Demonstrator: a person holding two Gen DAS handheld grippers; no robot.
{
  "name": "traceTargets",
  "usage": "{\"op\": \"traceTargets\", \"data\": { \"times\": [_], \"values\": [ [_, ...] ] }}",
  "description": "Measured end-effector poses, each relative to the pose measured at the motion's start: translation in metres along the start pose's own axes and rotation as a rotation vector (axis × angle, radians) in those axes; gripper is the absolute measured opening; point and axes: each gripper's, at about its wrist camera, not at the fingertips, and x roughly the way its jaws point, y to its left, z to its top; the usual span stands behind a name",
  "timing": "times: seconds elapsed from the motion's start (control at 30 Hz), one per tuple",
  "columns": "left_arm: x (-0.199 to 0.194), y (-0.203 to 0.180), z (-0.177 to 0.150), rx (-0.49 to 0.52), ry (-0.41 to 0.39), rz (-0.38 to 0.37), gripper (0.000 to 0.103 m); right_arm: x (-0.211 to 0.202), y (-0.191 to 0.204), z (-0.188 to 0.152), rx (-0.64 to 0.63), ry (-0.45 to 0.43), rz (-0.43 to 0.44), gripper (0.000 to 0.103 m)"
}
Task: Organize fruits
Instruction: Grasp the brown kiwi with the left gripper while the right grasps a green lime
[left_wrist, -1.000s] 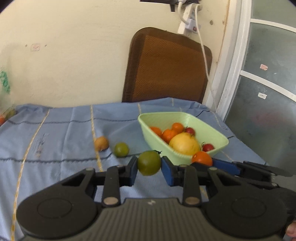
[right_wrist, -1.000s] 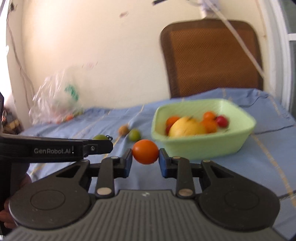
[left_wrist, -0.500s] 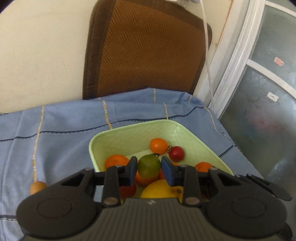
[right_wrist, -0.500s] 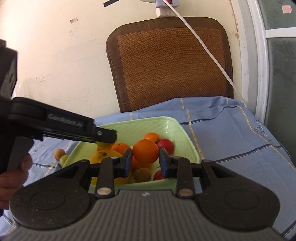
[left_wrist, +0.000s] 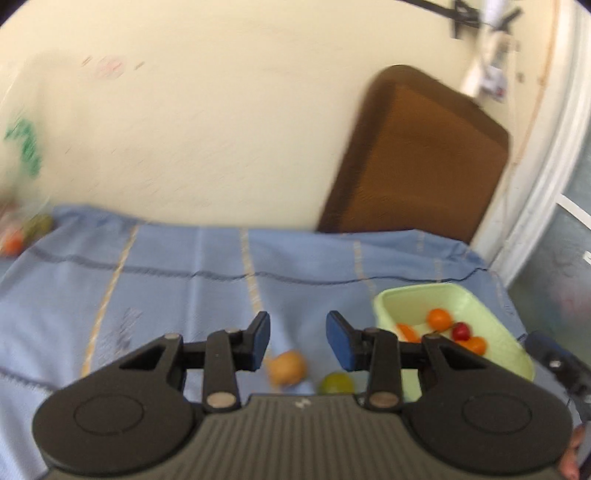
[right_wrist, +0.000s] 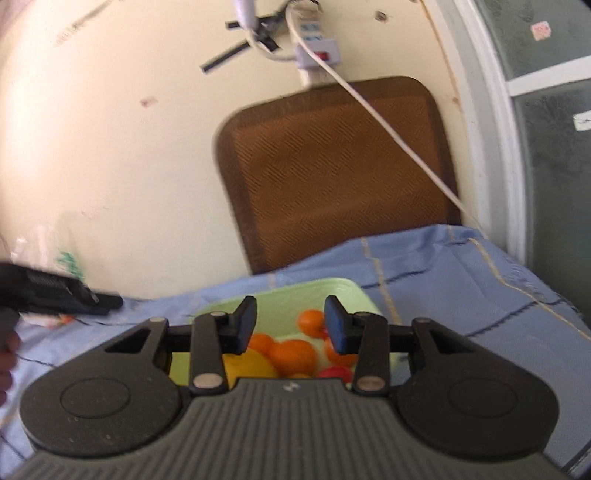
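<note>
The left hand-held gripper (left_wrist: 297, 341) pointed down at a slant over the pale blue striped cloth (left_wrist: 184, 280) on the worktop, its blue-padded jaws parted and empty, having just been opening with nothing left between them. Beneath and just ahead of its jaws lay a small tan round fruit (left_wrist: 287, 368) and, just to its right, a small green round fruit (left_wrist: 337, 383), both on the cloth and outside the light green plastic tub (left_wrist: 491, 332), which sat off to the right. The right hand-held gripper (right_wrist: 290, 325) was held nearly level above that tub (right_wrist: 288, 295), its jaws likewise released and bare after just opening. Below them the tub held several orange round fruits (right_wrist: 295, 354), a larger yellow fruit (right_wrist: 251, 365) and a small red one (right_wrist: 336, 373). In the right wrist view the black body of the left gripper (right_wrist: 55, 291) reached in from the left edge, with part of a person's hand (right_wrist: 7, 354) behind it. A brown woven chair back (right_wrist: 332, 170) stood against the cream wall behind the worktop
</note>
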Motion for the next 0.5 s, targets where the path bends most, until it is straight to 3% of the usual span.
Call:
{"op": "traceTargets", "data": {
  "times": [0.1,0.2,0.3,0.4,0.5],
  "values": [
    [0.006,0.014,-0.007,-0.040,0.023,-0.011,0.034,0.000,0.040,-0.001,-0.091,0.046,0.121,0.043],
    [0.013,0.016,-0.010,-0.050,0.038,-0.018,0.034,0.018,0.087,-0.014,-0.264,0.163,0.165,0.042],
    [0.016,0.022,-0.010,-0.078,0.036,-0.034,0.034,0.049,0.115,-0.028,-0.377,0.245,0.131,0.037],
    [0.018,0.031,-0.009,-0.103,0.035,-0.044,0.035,0.080,0.125,-0.035,-0.428,0.291,0.066,0.030],
    [0.022,0.038,-0.009,-0.113,0.040,-0.051,0.035,0.098,0.130,-0.042,-0.483,0.332,0.046,0.030]
  ]
}}
